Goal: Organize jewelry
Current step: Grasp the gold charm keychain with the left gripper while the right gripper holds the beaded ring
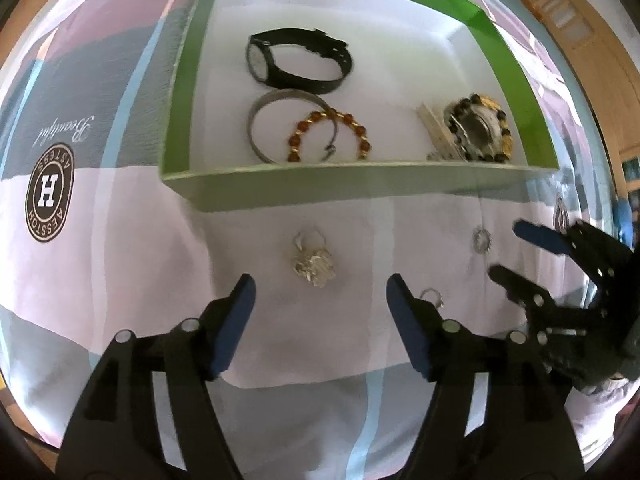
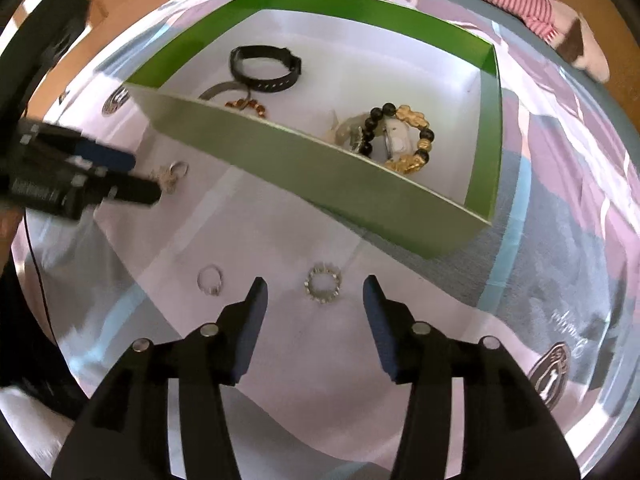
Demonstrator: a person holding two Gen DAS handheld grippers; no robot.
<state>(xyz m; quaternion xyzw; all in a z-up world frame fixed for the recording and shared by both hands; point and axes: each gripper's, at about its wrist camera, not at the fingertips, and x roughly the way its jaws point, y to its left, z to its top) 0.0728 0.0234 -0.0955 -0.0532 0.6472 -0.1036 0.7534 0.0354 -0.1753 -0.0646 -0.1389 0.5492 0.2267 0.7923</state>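
1. The left tongs (image 1: pixel 320 308) stand spread wide at the bottom of the left wrist view, blue pads facing each other, pinching nothing.
2. Just above the gap between them, a crumpled silver ornament with a ring (image 1: pixel 314 258) lies on the pale bedspread (image 1: pixel 120 280). It touches neither pad.
3. A small plain ring (image 1: pixel 434 297) lies right beside the right-hand pad of the left tongs, partly hidden behind it.
4. The right tongs (image 2: pixel 316 308) are also spread apart at the bottom of the right wrist view and hold nothing.
5. Centred just above their gap lies a spiky silver ring (image 2: pixel 323 283), apart from both pads. The small plain ring sits to its left in this view, outside the gap.
6. A green box (image 1: pixel 360 186) with a white floor fills the upper middle of both views, open at the top, resting on the bedspread.
7. Inside it, at the upper left, a black wristwatch (image 1: pixel 298 60) lies on its side. Below it a silver bangle (image 1: pixel 280 124) overlaps an amber bead bracelet (image 1: pixel 330 134).
8. At the right of the box, a black and gold bead bracelet (image 1: pixel 478 128) lies over a silvery piece I cannot identify.
9. A round dark logo with an H (image 1: pixel 49 195) is printed on the bedspread at the left of the left wrist view.
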